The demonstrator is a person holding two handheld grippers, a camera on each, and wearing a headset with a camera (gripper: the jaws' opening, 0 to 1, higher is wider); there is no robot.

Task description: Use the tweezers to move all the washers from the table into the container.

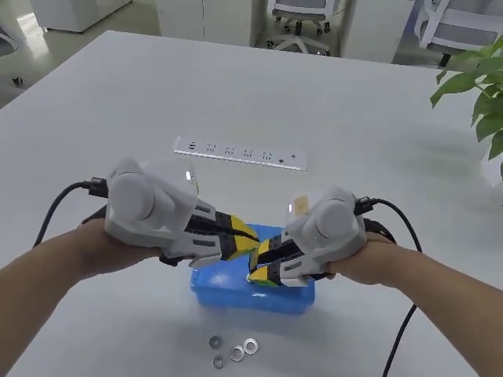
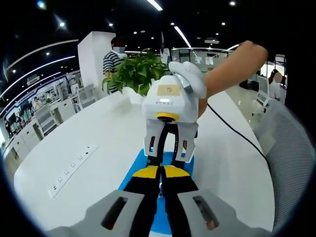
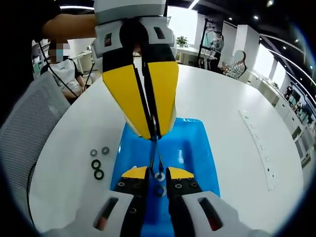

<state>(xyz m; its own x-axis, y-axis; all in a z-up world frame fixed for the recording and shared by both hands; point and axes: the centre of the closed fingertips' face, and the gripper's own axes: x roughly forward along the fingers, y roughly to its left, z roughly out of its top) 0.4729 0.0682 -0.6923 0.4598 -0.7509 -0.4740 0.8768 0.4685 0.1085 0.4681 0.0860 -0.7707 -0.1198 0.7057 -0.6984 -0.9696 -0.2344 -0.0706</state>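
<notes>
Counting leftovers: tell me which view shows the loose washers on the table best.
The right gripper view: four washers lie clear beside the blue container. The head view shows them small at its lower edge. The left gripper view looks across the container.

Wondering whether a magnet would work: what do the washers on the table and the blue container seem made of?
Washers: probably metal, silvery-grey with a sheen in the head view; two look black in the right gripper view, perhaps coated or rubber. Container: likely plastic, uniform bright blue, glossy, rounded rim.
</notes>
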